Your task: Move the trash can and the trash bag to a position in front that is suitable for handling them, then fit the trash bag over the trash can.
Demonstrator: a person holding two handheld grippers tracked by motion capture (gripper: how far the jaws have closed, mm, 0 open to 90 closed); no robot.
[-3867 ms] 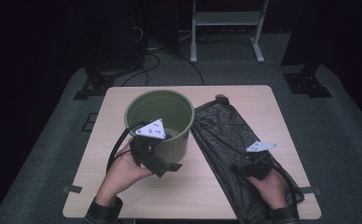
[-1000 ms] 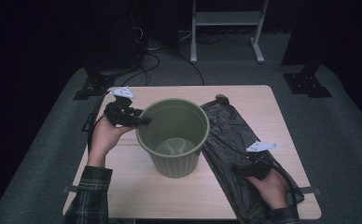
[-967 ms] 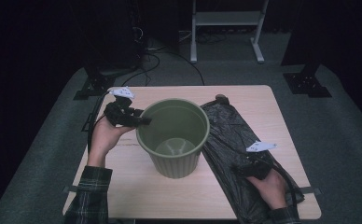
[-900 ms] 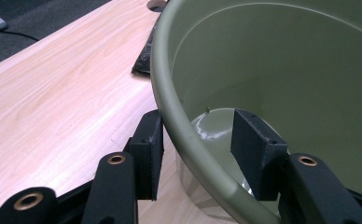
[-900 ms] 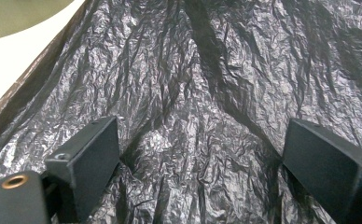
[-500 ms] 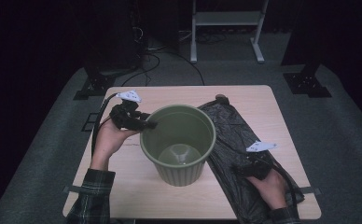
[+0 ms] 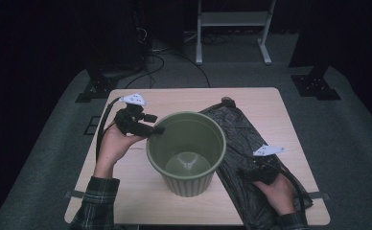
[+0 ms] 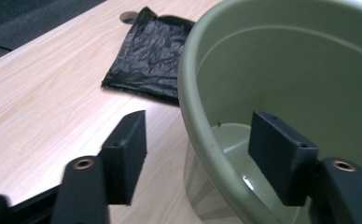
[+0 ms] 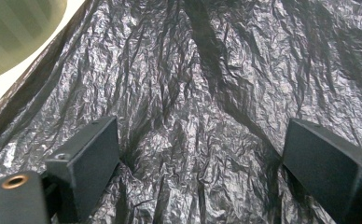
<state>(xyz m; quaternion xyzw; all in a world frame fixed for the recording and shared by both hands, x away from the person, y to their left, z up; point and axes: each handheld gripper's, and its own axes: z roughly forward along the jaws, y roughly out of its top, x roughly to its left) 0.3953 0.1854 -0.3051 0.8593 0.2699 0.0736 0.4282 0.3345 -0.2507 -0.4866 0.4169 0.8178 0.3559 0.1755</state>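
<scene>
left gripper view: green bin (image 8: 305, 74) rim between the left gripper (image 8: 200, 156)'s parted fingers, unclamped

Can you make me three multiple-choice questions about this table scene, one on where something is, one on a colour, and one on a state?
1. Where does the black plastic bag lie?
A. Inside the bin
B. Flat on the table, on the right-hand side of the bin
C. On the floor

2. What colour is the bin?
A. Olive green
B. Red
C. White

3. How do the jaws of the left gripper stand at the bin's rim?
A. Shut on the bag
B. Open, one jaw outside the rim and one inside
C. Shut in the air, far from the bin

Answers: 1 B, the high view shows the bag spread on the tabletop beside the bin, under the right gripper. 2 A, the bin is olive green in every view. 3 B, the left gripper view shows the rim passing between two parted jaws.
</scene>
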